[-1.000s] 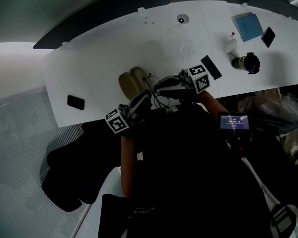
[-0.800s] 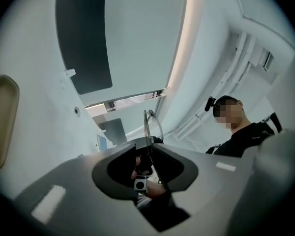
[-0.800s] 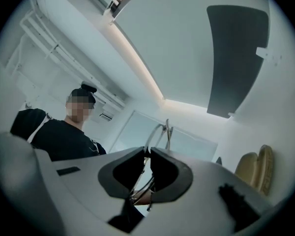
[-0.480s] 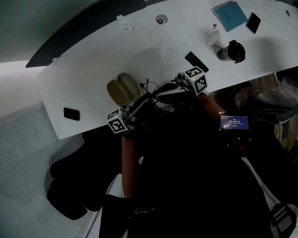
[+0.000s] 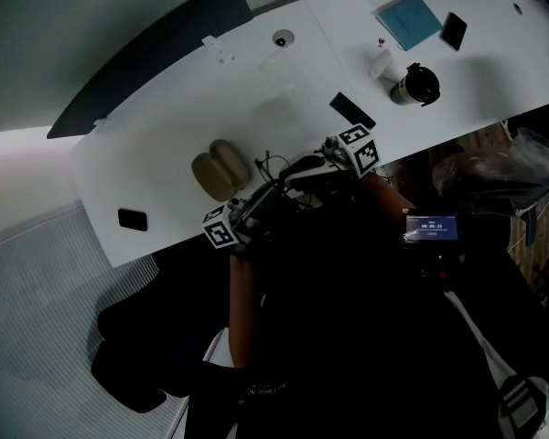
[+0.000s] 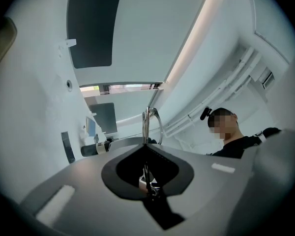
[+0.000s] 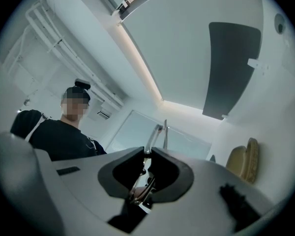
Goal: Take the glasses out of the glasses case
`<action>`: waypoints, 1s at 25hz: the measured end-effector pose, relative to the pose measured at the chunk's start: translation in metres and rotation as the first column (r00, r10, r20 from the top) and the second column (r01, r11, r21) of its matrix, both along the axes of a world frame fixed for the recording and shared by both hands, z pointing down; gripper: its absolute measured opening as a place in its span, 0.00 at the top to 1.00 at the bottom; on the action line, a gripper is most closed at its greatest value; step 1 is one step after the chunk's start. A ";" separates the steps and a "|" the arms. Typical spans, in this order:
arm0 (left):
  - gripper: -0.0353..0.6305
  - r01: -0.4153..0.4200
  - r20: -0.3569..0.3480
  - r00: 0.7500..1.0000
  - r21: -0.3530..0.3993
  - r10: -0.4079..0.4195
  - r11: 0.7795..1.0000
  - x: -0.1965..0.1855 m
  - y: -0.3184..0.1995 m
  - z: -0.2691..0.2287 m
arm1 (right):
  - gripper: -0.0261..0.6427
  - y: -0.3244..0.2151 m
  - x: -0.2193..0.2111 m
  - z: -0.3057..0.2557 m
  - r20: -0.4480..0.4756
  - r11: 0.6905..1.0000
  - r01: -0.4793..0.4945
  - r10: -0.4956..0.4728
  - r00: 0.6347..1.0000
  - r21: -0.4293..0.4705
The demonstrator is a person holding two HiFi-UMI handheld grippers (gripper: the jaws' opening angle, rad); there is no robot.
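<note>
Glasses (image 6: 146, 124) out of case (image 5: 220, 169), held at near table (image 5: 156, 163) edge between both grippers. Left gripper (image 6: 145, 145): jaws just been closing, now pinched tight on thin metal rim. Right gripper (image 7: 147, 151): jaws nearly together, clamped on thin frame piece. Case tan, open on table, at 10 o'clock from grippers, apart from them.
</note>
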State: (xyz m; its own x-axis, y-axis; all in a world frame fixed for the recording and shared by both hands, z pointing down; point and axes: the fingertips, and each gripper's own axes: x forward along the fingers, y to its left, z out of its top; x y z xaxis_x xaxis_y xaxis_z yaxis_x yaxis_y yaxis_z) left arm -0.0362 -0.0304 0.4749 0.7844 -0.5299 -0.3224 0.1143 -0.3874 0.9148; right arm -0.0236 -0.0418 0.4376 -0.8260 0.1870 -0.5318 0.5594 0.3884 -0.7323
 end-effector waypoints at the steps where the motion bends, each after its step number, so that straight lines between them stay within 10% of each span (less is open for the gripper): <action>1: 0.92 0.001 0.001 1.000 -0.001 -0.001 1.000 0.000 0.000 0.001 | 0.89 -0.001 0.001 0.002 -0.015 1.000 -0.017 0.017 1.000 0.001; 5: 0.92 -0.002 -0.021 1.000 -0.009 0.002 1.000 0.002 0.001 0.009 | 0.88 -0.003 0.011 0.016 -0.101 0.996 -0.089 0.091 0.991 0.022; 9: 0.92 0.069 -0.213 0.974 -0.024 -0.073 0.997 -0.009 -0.004 -0.006 | 0.88 -0.025 0.047 0.027 -0.142 0.969 -0.247 0.242 0.960 -0.023; 12: 0.92 0.149 -0.163 0.972 -0.118 -0.167 0.982 -0.019 -0.018 0.026 | 0.88 -0.049 0.081 0.032 -0.160 0.917 -0.395 0.382 0.910 -0.053; 18: 0.92 0.366 0.071 0.927 -0.393 -0.369 0.844 -0.033 -0.044 0.143 | 0.88 -0.056 0.108 0.038 -0.209 0.860 -0.508 0.490 0.846 -0.040; 25: 0.92 0.538 0.293 0.843 -0.470 -0.451 0.700 -0.033 -0.064 0.215 | 0.88 -0.039 0.113 0.043 -0.283 0.865 -0.499 0.493 0.823 0.057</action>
